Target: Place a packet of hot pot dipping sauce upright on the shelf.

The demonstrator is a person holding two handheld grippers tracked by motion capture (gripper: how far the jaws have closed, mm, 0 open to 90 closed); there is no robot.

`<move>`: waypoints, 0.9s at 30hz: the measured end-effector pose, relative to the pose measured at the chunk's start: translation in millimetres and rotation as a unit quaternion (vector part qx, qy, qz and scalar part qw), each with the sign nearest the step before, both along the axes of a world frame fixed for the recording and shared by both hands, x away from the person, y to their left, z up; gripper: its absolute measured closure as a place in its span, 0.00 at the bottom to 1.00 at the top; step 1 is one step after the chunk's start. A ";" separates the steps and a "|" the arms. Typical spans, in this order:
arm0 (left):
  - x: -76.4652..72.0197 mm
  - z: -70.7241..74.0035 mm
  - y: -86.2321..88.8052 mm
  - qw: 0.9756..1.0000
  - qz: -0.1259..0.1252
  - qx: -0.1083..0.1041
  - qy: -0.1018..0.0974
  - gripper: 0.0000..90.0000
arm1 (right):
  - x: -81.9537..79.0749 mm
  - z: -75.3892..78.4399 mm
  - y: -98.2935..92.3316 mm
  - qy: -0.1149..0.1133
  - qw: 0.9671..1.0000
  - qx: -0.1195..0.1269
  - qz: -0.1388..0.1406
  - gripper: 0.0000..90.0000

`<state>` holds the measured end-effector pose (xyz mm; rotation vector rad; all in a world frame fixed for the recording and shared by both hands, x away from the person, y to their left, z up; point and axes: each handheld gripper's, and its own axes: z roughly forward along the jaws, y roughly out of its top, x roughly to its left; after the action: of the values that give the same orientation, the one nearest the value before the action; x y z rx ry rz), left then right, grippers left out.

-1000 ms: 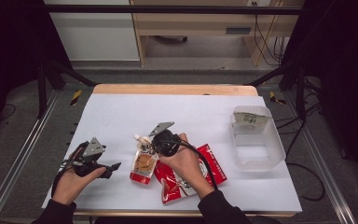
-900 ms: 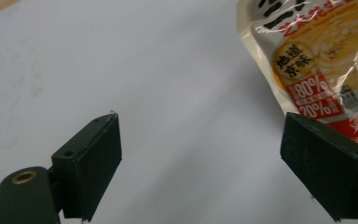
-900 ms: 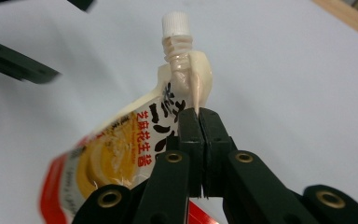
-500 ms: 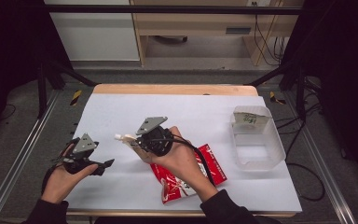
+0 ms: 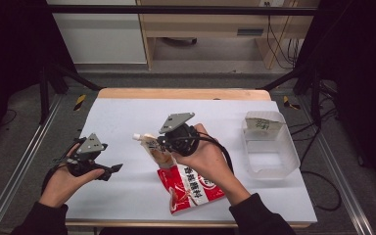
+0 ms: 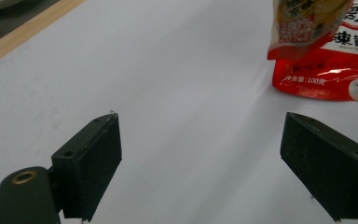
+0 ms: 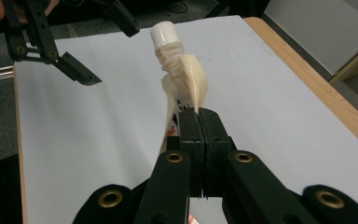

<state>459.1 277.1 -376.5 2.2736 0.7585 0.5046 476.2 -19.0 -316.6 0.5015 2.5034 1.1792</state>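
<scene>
Clamped on the small spouted sauce pouch with white screw cap (image 7: pixel 182 77), the right gripper (image 5: pixel 162 143) is held above the white table (image 5: pixel 127 122), probably so the cap can be reached by the wide-open left gripper (image 5: pixel 110 169).

The black right gripper (image 5: pixel 152 143), near the middle, is raised with jaws pressed together. The black left gripper (image 5: pixel 111 170), near left, hovers with jaws spread wide.

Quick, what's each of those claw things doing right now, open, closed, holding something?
Left gripper: open, holding nothing, over the white table.
Right gripper: shut on the spouted pouch, near its white cap.
</scene>
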 end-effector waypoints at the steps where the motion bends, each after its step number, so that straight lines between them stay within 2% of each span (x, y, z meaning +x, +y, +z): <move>1: 1.6 3.4 -6.1 1.000 -0.007 0.003 0.001 0.14 | -0.5 0.9 -6.8 0.001 1.000 -0.002 -0.003 1.00; 4: 3.7 7.0 -12.0 1.000 -0.018 0.008 0.005 0.14 | -0.3 1.2 -16.1 0.003 1.000 -0.010 0.000 1.00; 5: 5.9 10.4 -18.1 0.999 -0.028 0.017 0.009 0.14 | 0.1 1.1 -19.1 0.001 1.000 -0.013 0.003 1.00; 6: 5.9 10.4 -18.1 0.999 -0.028 0.017 0.009 0.14 | 0.1 1.1 -19.1 0.001 1.000 -0.013 0.003 1.00; 9: 10.4 16.4 -27.6 0.999 -0.041 0.034 0.010 0.15 | 0.8 -0.4 -27.7 0.005 1.000 -0.013 0.005 1.00; 13: 13.4 22.6 -34.3 0.997 -0.050 0.049 0.012 0.15 | 0.2 -2.5 -30.7 0.006 1.000 -0.014 0.007 1.00; 19: 12.2 32.2 -43.8 0.996 -0.069 0.058 0.011 0.16 | 1.0 -2.6 -32.8 0.004 1.000 -0.013 0.007 1.00; 22: 9.5 41.5 -48.1 0.994 -0.095 0.059 0.009 0.21 | 1.1 -2.7 -31.9 0.006 1.000 -0.012 0.011 1.00; 26: 9.2 50.1 -51.8 0.992 -0.104 0.069 0.003 0.21 | -0.5 -2.3 -28.8 0.006 1.000 -0.012 0.016 1.00; 27: 10.4 53.4 -53.6 0.991 -0.110 0.075 0.003 0.22 | -0.9 -2.2 -28.2 0.006 1.000 -0.011 0.018 1.00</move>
<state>469.5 223.6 -323.1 2.4618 0.4784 0.4654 475.3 -47.2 -318.7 0.4604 2.5435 1.1630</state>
